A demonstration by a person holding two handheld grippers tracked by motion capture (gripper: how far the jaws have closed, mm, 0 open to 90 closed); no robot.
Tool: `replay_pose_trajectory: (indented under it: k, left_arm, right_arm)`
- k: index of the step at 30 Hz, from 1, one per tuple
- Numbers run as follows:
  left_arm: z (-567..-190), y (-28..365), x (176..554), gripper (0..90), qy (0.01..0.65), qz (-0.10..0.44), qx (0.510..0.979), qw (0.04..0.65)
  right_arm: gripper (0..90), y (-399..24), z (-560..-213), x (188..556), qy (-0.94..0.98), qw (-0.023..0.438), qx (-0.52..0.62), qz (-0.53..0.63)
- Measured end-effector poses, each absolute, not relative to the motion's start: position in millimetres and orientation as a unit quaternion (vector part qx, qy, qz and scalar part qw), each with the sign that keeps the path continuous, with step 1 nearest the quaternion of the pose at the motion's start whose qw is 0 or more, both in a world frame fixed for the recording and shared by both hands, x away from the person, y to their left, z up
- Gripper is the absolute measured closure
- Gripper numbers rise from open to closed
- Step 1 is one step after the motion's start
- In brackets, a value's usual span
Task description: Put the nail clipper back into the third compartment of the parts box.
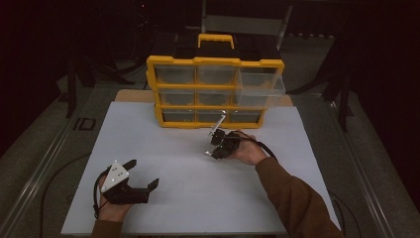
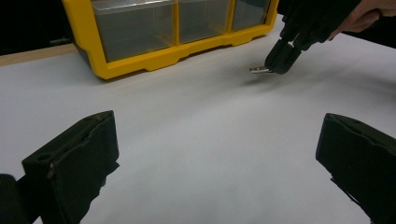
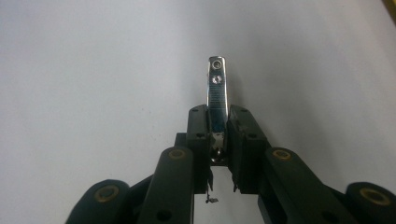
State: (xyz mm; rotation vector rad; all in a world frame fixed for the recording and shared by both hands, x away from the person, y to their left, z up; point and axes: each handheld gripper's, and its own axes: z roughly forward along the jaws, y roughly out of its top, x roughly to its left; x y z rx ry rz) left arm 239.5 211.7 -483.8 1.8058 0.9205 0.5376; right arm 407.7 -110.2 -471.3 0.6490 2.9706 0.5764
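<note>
My right tool (image 3: 218,140) is clamped on a metal nail clipper (image 3: 217,100), jaws nearly closed, clipper sticking out past the tips. It hangs over the white counter (image 1: 173,148), just near of the yellow drawer cabinet (image 1: 214,89). My left tool (image 1: 141,176) rests near-left, jaws wide, holding nothing.

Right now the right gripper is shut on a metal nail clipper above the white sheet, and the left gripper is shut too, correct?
Not quite. The right gripper is shut on the nail clipper, but the left gripper is open: the left gripper view shows its jaws wide apart with nothing between them.
</note>
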Motion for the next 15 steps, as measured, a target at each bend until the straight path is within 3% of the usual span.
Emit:
replay_pose_trajectory:
  k: [15]
  left_arm:
    - [-484.3, 211.0, 239.8, 0.1, 0.381, 0.221, 0.746, 0.500]
  right_arm:
    - [79.6, -121.1, -452.4, 406.5, 0.954, 0.018, 0.219, 0.204]
